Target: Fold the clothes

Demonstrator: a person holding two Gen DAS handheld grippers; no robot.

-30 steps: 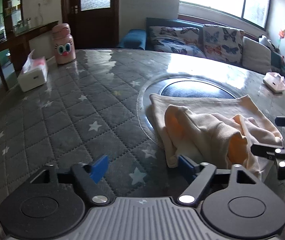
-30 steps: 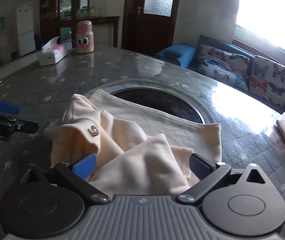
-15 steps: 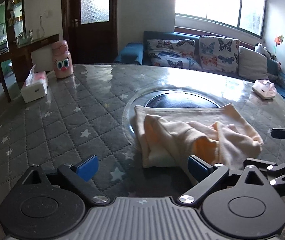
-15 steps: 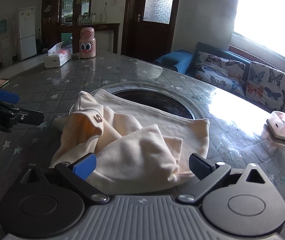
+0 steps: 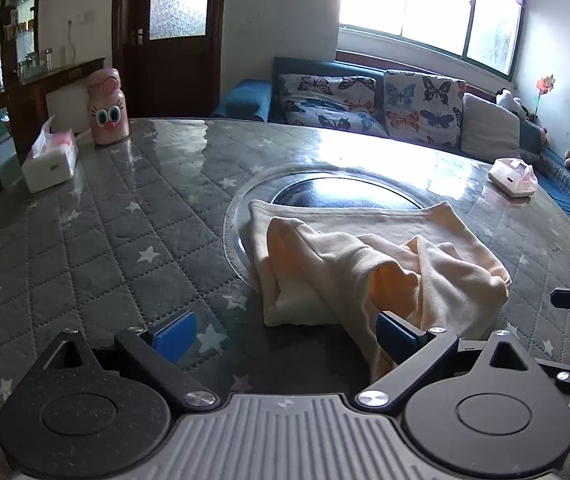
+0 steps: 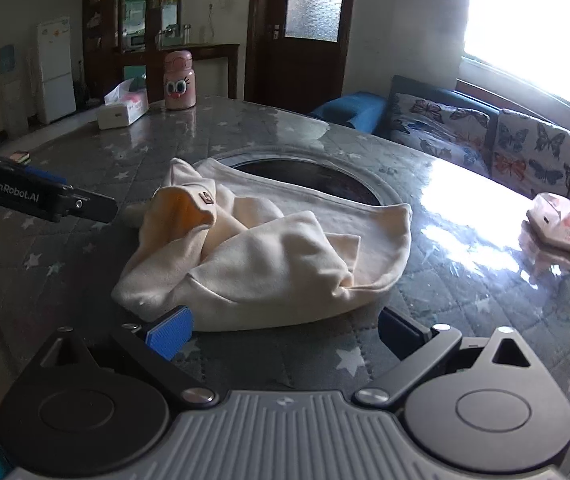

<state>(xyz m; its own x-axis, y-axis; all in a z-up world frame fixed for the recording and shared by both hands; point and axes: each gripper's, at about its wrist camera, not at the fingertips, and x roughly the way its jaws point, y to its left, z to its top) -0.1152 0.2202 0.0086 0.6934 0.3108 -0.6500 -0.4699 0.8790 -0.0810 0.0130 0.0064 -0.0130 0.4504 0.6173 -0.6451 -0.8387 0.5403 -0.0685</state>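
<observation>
A cream garment (image 5: 369, 264) lies crumpled on the grey star-patterned table, partly over a round dark inset (image 5: 341, 196). A small brown label (image 6: 205, 197) shows on one raised fold. My left gripper (image 5: 285, 336) is open, just short of the garment's near edge; its right finger sits by a hanging fold. My right gripper (image 6: 285, 330) is open too, and the garment (image 6: 269, 252) lies just beyond its fingertips. Neither holds any cloth. The left gripper's body (image 6: 41, 196) shows at the left of the right wrist view.
A pink cartoon bottle (image 5: 107, 108) and a white tissue box (image 5: 49, 160) stand at the table's far left. A pink-white tissue box (image 5: 514, 173) sits at the far right. A sofa with butterfly cushions (image 5: 385, 108) runs behind the table.
Both grippers have pulled back and risen from the garment, which now lies wholly in front of them. The right gripper no longer has cloth between its fingers.
</observation>
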